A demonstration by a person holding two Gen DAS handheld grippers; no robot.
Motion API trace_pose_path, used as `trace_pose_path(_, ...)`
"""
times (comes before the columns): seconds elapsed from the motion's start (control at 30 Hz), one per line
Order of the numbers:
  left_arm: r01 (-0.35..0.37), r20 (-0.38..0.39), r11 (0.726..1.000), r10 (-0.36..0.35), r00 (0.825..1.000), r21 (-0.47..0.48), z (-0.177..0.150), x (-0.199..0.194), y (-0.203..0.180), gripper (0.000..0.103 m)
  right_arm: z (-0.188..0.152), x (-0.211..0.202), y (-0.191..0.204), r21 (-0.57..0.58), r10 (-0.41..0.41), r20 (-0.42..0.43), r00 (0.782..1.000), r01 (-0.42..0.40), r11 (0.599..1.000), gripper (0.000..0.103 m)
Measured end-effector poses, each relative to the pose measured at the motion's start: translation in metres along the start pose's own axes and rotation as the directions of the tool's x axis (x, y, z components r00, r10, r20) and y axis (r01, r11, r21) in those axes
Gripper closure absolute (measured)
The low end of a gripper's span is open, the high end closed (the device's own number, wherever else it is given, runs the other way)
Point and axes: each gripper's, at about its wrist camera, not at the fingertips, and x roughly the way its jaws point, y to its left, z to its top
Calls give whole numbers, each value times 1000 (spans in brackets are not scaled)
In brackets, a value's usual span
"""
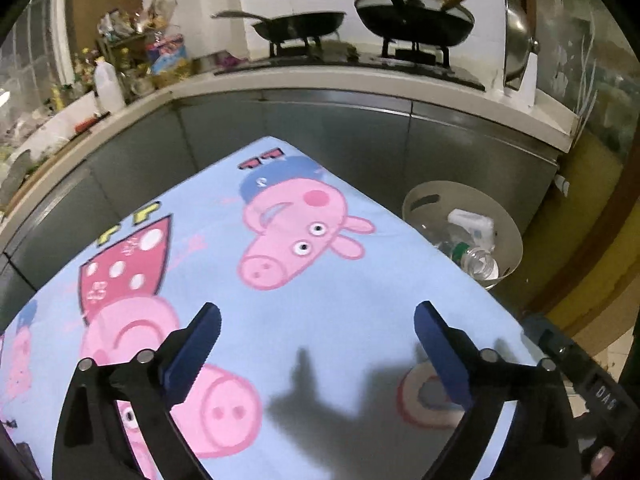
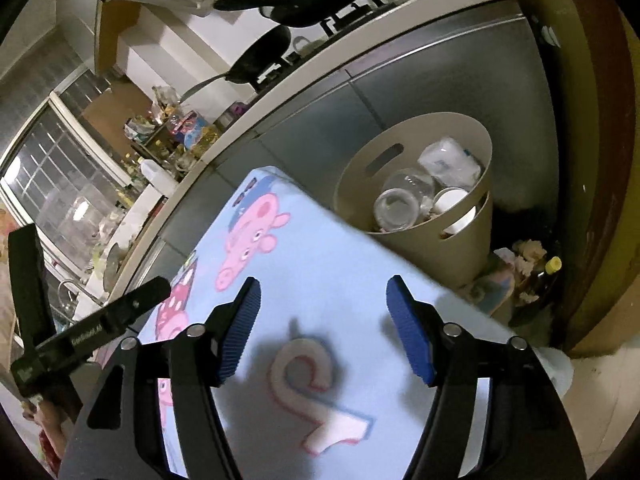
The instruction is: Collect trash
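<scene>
Left wrist view: my left gripper (image 1: pixel 318 334) hangs over the cartoon-print cloth (image 1: pixel 360 280), fingers (image 1: pixel 196 354) spread wide, holding nothing. The bin (image 1: pixel 508 236) stands on the floor past the cloth's far right corner, a clear bottle (image 1: pixel 478 262) inside.

Right wrist view: my right gripper (image 2: pixel 324 326) is also parted and empty. The bin holds bottles, a cup (image 2: pixel 450 199) and a plastic pack (image 2: pixel 450 162); these look light, thin and slippery, best taken across the body. Loose scraps (image 2: pixel 528 254) lie on the floor beside it.
</scene>
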Motion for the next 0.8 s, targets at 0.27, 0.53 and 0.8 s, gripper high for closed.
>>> trace_pose_path(0.27, -45, 68, 999, 44, 997, 7, -16, -41, 22, 4, -10, -25, 42, -34, 13, 45, 999, -11, 999, 30)
trace_pose_path(0.53, -36, 98, 999, 40, 994, -39, -31, -68, 41, 4, -22, -51, 78, -77, -52, 120, 991, 61, 995, 13)
trace_pose_path(0.8, -29, 119, 997, 38, 992, -76, -42, -87, 58, 4, -35, -67, 103, -91, -76, 173, 982, 92, 992, 6)
